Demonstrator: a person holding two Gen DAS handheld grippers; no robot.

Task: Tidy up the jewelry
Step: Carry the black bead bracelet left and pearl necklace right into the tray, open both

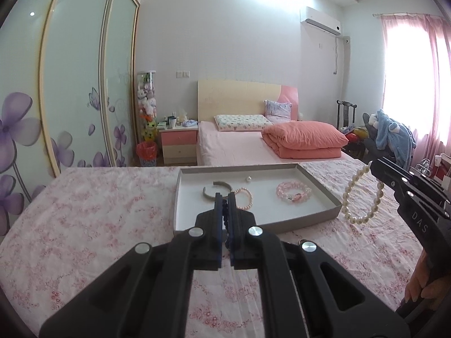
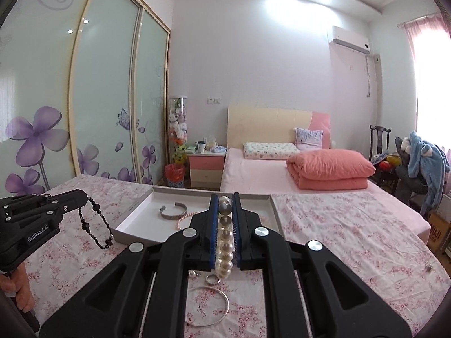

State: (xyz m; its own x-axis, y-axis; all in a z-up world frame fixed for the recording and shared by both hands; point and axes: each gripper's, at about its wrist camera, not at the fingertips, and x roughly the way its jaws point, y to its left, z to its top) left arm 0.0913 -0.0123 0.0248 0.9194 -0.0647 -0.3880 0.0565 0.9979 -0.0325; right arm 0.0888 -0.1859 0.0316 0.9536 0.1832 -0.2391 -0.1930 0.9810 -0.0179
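**Op:** Right, left wrist view first. My left claw (image 1: 224, 197) is clamped on a black bead bracelet (image 1: 224, 211); only a few beads show between the pads. Ahead sits the grey tray (image 1: 183, 197) on the floral bedspread (image 1: 84, 211), with a silver cuff (image 1: 217, 190), a pink pearl bracelet (image 1: 245, 197), a pink crystal bracelet (image 1: 293, 193) and one loose bead (image 1: 248, 179) inside. Off to the side, my right claw (image 1: 373, 166) dangles a white pearl bracelet (image 1: 360, 197) beyond the tray's edge.

**Spotter:** And the right wrist view?

**Op:** Right claw (image 2: 224, 200) is shut on those pearls (image 2: 224, 242), strung in a line between the pads. Left claw (image 2: 86, 195) holds the black strand (image 2: 97, 225), which hangs limp over the bedspread beside the tray (image 2: 135, 211). Below me a thin silver bangle (image 2: 208, 307), a small ring (image 2: 212, 279) and another small metal piece (image 2: 193, 274) lie on the cloth.

**Spotter:** How will they handle?

**Op:** Both strands look light, floppy and prone to swinging, I'd judge. Round pearls seem slippery, so pinching across the cord between beads should hold best. The bangle looks stiff; take its rim.
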